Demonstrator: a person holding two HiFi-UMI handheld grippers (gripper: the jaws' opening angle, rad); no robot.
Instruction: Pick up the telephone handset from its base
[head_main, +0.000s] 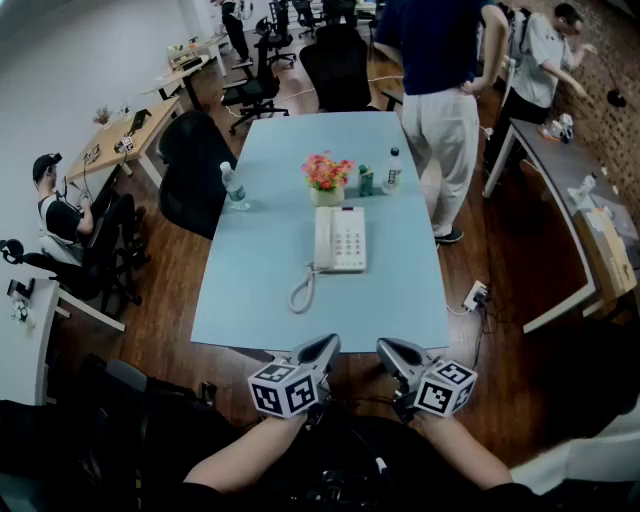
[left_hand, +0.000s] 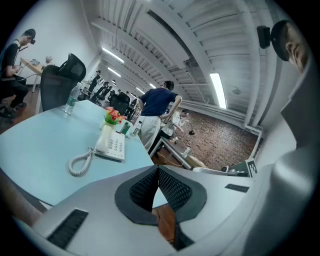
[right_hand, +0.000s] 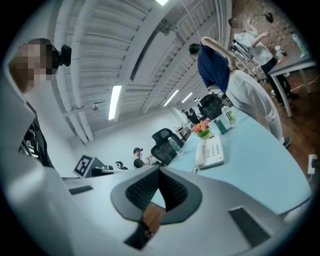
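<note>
My head camera looked steeply down from high over the near end of the pale blue rectangular table (head_main: 270, 270). Cameras on my left gripper (head_main: 324, 347) and right gripper (head_main: 386, 349) sat low off that edge, facing across it. All three shared the white corded push-button telephone (head_main: 340, 238).

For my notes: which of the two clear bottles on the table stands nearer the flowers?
The bottle right of the flowers, beside the green container; the other bottle stands alone at the table's left edge.
</note>
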